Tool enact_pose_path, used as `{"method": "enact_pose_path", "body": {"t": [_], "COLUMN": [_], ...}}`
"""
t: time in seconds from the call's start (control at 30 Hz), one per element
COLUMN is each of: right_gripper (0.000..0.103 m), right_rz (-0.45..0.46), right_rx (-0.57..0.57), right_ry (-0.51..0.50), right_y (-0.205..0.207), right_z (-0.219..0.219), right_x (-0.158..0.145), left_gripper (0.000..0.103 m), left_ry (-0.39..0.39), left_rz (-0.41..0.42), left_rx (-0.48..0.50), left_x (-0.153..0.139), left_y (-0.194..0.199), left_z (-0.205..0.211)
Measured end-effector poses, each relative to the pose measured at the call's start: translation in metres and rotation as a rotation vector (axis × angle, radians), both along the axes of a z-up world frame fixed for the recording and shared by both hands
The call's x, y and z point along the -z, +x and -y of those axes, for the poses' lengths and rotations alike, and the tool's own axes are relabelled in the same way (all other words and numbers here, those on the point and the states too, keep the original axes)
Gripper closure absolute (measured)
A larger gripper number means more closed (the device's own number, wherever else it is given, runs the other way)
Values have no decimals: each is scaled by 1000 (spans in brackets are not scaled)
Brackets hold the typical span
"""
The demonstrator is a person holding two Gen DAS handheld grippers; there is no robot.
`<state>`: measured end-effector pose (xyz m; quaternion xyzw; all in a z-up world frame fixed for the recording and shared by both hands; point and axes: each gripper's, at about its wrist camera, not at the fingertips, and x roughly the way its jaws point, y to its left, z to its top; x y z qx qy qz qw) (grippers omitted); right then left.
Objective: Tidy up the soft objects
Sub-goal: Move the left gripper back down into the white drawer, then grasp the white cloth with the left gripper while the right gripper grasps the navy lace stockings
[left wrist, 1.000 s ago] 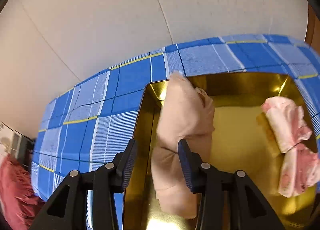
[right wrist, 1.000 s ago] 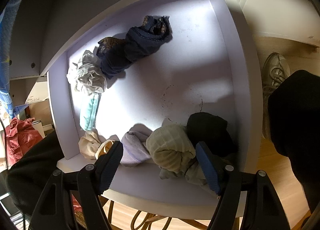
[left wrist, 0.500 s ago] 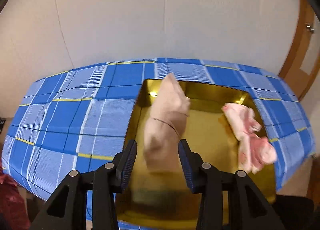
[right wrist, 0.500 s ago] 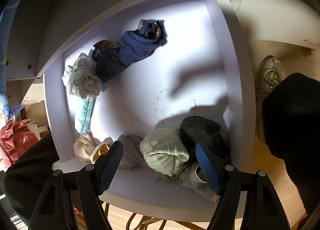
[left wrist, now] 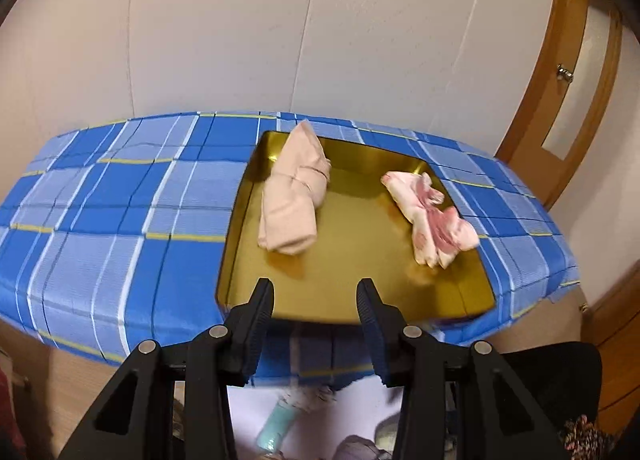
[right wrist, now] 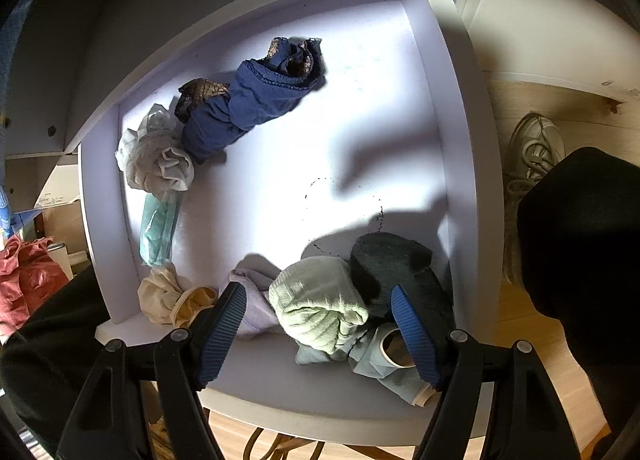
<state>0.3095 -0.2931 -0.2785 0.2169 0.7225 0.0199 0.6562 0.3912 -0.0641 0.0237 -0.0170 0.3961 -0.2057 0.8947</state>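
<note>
A gold tray lies on a table with a blue plaid cloth. A pale beige rolled cloth rests at the tray's left side and a pink patterned cloth at its right. My left gripper hangs open and empty at the tray's near edge, apart from both cloths. My right gripper is open and points down into a white drawer. A pale green rolled sock lies below, between its fingers, with a dark sock beside it.
The drawer also holds a blue garment, a whitish stocking bundle, a teal piece, a cream piece and a lavender piece. A dark-clothed knee and a shoe are at the right. A wooden door stands behind the table.
My left gripper has drawn back from the tray, and the beige roll that stood between its fingers now lies in the tray. The right gripper has stayed; a shadow moved across the drawer.
</note>
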Motion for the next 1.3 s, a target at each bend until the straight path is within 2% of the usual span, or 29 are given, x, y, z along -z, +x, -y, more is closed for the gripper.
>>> {"method": "enact_pose_path", "body": {"t": [0.07,0.17,0.43,0.5,0.63,0.77,0.87,1.07,1.3], "right_gripper": [27,27,27,27,26,26,26,26,26], "right_rz": [-3,-9,-18,-20,-24,-13,13,95,225], "right_rx": [-5,-12,-24,-27,-44,-102,-172,-330,-528], "right_ry": [-1,-3,-12,-15,-22,-39,-75,-175,-321], "right_y": [0,-1,-2,-2,-3,-2,-1,6,28], "right_z": [0,-2,-5,-5,-7,-17,-29,-56,-84], "right_x": [1,2,5,6,8,9,9,9,9], "left_gripper": [60,60,60,59,51,51,51,51,51], "left_ry": [-16,-23,52,62,-8,-69,-57,-57,-90], "left_rz": [5,-32,-228,-288,-468,-608,-686,-742,-742], "left_rx": [2,27,83,59,-47,-165,-242,-326,-321], "left_x": [9,33,115,136,180,221,245,259,255], "left_y": [-15,-33,-50,-49,-38,-36,-38,-39,-40], "left_z": [-3,-2,10,11,1,-17,-27,-41,-39]}}
